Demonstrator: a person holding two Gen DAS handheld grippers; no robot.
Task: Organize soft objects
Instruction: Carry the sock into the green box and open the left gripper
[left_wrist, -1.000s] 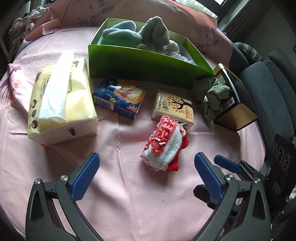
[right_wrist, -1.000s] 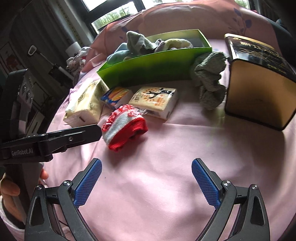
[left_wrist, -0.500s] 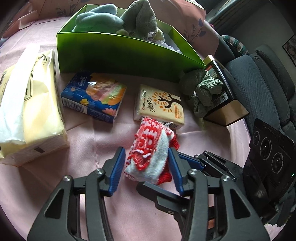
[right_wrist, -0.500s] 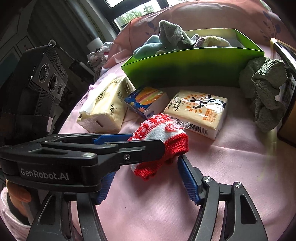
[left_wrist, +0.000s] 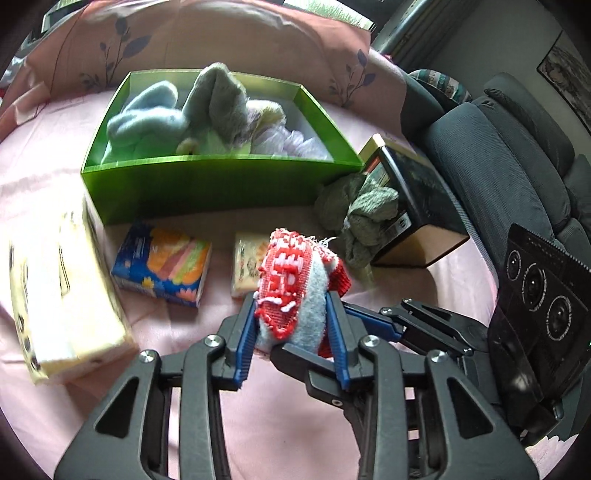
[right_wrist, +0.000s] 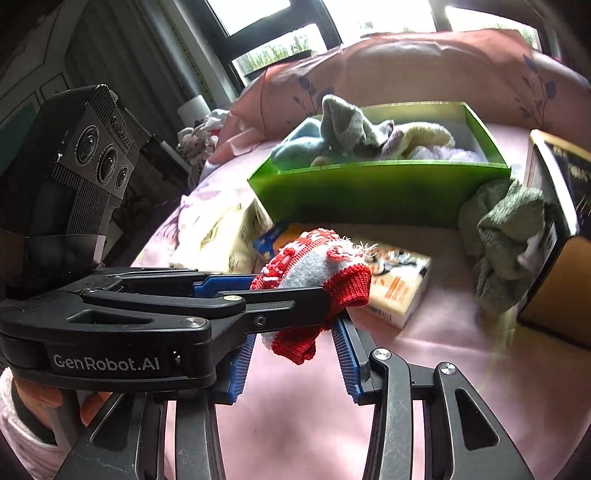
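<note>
My left gripper (left_wrist: 291, 321) is shut on a red and white knitted sock bundle (left_wrist: 295, 280) and holds it above the pink cloth. The bundle also shows in the right wrist view (right_wrist: 317, 269). My right gripper (right_wrist: 295, 343) sits narrowed around the bundle's lower red cuff, below the left gripper (right_wrist: 284, 291), which crosses in front. A green box (left_wrist: 207, 184) with several soft items stands behind; it also shows in the right wrist view (right_wrist: 384, 184). A grey-green sock (left_wrist: 362, 218) lies beside the box's right corner.
A large yellow tissue pack (left_wrist: 62, 295) lies at the left. A blue tissue packet (left_wrist: 162, 266) and a yellow one (left_wrist: 247, 266) lie before the box. A black and gold tin (left_wrist: 413, 214) stands at the right. A grey chair (left_wrist: 509, 173) is beyond the table edge.
My left gripper closed on the sock bundle and lifted it off the cloth toward the green box. My right gripper narrowed around the bundle's lower end.
</note>
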